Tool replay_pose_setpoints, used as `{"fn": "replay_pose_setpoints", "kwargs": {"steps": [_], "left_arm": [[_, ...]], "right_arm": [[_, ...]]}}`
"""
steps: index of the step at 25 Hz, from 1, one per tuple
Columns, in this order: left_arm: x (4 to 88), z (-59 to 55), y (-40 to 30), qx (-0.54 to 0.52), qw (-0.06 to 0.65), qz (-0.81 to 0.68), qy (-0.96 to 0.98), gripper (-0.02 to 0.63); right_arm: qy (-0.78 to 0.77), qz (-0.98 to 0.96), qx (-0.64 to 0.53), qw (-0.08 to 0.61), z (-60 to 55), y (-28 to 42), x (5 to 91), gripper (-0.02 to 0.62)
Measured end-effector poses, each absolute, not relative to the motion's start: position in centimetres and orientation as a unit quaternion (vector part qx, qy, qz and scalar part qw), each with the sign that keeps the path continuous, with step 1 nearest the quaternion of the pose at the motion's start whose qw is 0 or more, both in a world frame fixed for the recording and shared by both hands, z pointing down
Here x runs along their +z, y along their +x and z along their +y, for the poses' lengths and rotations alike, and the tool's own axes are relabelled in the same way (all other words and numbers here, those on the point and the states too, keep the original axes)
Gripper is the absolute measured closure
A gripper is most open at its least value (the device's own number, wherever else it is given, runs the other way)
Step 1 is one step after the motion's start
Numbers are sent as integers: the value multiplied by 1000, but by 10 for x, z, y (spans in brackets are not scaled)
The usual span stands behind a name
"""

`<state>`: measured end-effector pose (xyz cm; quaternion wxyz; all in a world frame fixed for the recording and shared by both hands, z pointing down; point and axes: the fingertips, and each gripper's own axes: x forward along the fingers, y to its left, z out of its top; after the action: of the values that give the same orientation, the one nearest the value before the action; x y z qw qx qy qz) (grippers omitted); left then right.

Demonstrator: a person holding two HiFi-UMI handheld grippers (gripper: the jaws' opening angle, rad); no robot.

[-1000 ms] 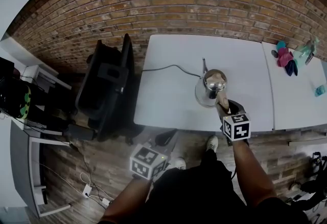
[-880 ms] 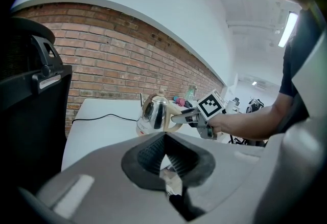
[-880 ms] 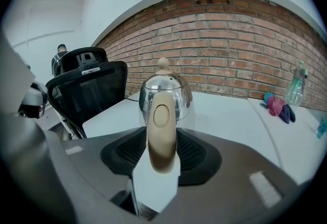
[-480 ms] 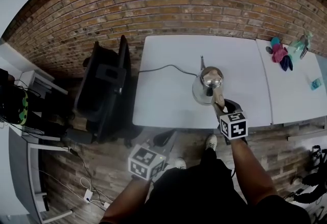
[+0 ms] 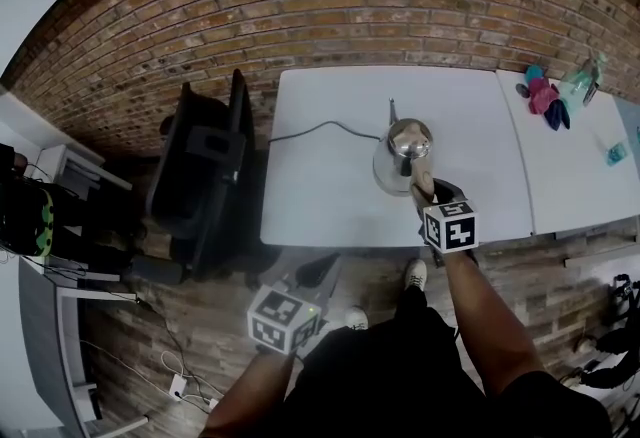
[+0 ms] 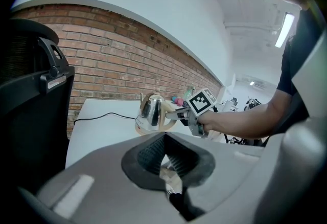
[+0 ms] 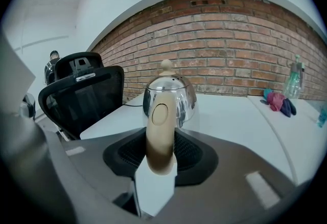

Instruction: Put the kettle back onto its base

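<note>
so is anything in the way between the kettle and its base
Nothing visible does. The right gripper is shut on the kettle handle, and the kettle is right where the cord ends on the table; the base itself is hidden beneath it.

The kettle (image 5: 402,154) is mirror silver with a beige handle (image 7: 160,136). The table (image 5: 330,196) is white, the cable (image 5: 320,127) black. The far wall (image 5: 330,16) is red-brown brick, and the chair (image 5: 205,176) at left is black.
</note>
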<state>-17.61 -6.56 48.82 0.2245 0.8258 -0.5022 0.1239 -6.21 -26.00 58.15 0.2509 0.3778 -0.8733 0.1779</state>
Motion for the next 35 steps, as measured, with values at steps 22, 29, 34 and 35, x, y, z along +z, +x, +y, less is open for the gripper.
{"fn": "replay_pose_setpoints", "kwargs": {"steps": [22,29,34,35], "left_arm": [[487,-70,-181,114,226,-523,814,605],[481,-63,-180,109,217,-510,825,605],[475,-49,-181,103,202,-501,835,605],[474,-46,-180,102,201,-498,838,605]], "right_arm": [[359,-875,189,265,-286,-71,597,383],[385,-865,176,270,-264,-51,587,360],[402,-867,163,244,-218,-33,558,376],[399,-873,161,230,-204,-32,548,402]]}}
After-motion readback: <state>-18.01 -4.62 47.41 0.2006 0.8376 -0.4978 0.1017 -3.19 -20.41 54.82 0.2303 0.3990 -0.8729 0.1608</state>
